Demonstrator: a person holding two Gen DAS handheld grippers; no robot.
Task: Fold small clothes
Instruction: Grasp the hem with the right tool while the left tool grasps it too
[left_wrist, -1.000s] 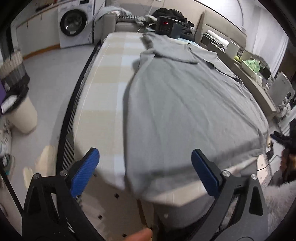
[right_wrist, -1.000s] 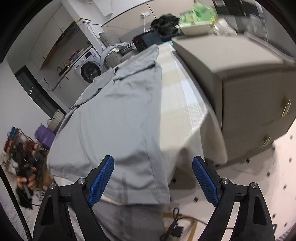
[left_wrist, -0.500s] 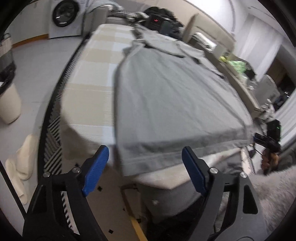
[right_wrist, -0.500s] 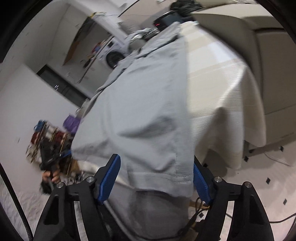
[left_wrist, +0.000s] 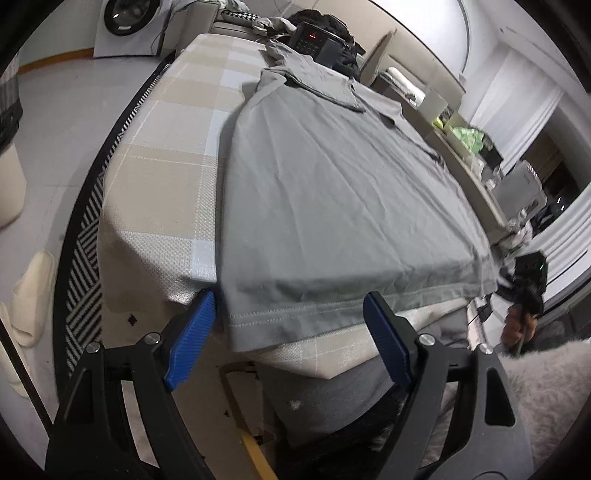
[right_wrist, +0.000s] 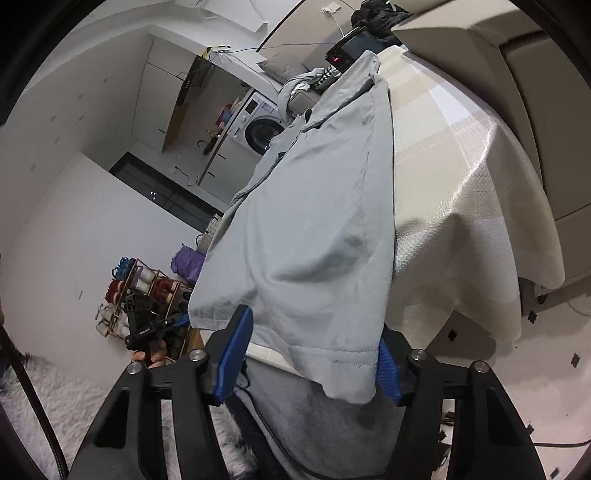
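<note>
A grey T-shirt lies flat on a table covered by a beige checked cloth, its hem hanging over the near edge. My left gripper stands open around the hem's left corner, and its blue pads are clear of the fabric. In the right wrist view the same T-shirt droops over the table edge. My right gripper has the hem's right corner between its jaws, which are closing. Its right pad is partly hidden behind the cloth.
A black box with a red display and piled clothes sit at the table's far end, with a washing machine beyond. A beige cabinet flanks the right side. A spool rack and pale slippers are on the floor.
Both grippers sank toward the table's near edge and tilted down. Their jaws narrowed, and each hem corner now lies between a pair of fingers.
</note>
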